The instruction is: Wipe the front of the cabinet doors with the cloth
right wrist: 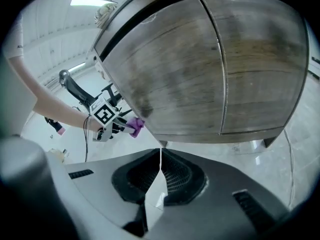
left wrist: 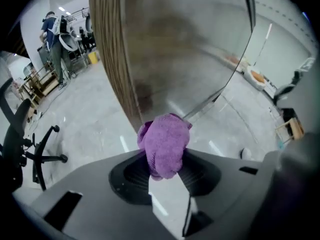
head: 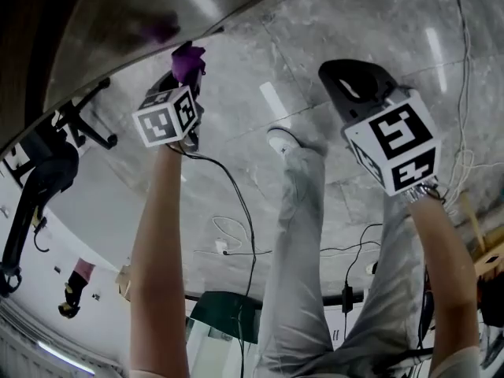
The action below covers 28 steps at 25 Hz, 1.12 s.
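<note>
Cloth [left wrist: 165, 141], purple terry, sits bunched in my left gripper [left wrist: 165, 160], jaws clamped on it, at the cabinet door's [right wrist: 165, 69] lower corner. It looks soft, light and likely to slip, so grip deep. My right gripper [right wrist: 160, 156] is closed, empty.

The left claw [head: 187, 63] and right claw [head: 356, 83] are grey moulded shells with black ribbed pads [right wrist: 175, 178]. Each carries a white cube [head: 167, 116] printed with black square markers. A black cable [head: 236, 199] trails from the left one. The person wears light grey trousers [head: 307, 274] and a white shoe [head: 280, 140].
</note>
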{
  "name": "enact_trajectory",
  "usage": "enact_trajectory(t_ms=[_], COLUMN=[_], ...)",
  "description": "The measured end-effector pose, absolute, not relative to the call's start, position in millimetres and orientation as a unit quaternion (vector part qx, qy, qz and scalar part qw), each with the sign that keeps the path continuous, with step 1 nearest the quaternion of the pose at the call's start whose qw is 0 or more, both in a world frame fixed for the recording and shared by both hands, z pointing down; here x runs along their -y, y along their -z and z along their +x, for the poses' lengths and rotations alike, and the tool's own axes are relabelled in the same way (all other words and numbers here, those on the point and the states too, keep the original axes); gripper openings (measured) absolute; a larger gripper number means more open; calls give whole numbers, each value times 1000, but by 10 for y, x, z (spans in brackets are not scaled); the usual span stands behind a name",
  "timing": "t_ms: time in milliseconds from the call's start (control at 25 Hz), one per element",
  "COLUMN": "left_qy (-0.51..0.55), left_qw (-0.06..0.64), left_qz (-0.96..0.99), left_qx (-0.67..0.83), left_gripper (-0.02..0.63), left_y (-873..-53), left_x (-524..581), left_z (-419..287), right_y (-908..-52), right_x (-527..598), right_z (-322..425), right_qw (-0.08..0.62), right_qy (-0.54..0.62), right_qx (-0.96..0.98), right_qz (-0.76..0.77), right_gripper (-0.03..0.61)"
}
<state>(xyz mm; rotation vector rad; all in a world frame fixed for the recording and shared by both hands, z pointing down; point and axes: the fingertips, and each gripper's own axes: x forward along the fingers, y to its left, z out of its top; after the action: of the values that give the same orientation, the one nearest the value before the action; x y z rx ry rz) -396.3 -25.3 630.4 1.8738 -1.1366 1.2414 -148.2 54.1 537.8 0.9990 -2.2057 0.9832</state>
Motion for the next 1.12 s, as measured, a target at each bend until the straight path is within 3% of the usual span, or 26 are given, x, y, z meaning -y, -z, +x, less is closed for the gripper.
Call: enact_trajectory(t_ms=[440,720,1120], left_qy=[-242,-127,-100], left_qw=[332,293,211], left_qz=[743,764,818], left_qx=[529,560,525], left_gripper=[140,140,140], left_y=[-3855,-2214,-136], left_x=[-139,-178,-502], left_z=[-2956,-2616,-2457], right_y=[-3897,-2259,52], right_x=[-335,-114,-406], right_z=[-1078,-915,-781], right_qw=[314,257,160], right_qy=[-322,-252,-222], right_qx=[852,899,903], right_qz=[267,250,331], right_gripper=[29,29,29])
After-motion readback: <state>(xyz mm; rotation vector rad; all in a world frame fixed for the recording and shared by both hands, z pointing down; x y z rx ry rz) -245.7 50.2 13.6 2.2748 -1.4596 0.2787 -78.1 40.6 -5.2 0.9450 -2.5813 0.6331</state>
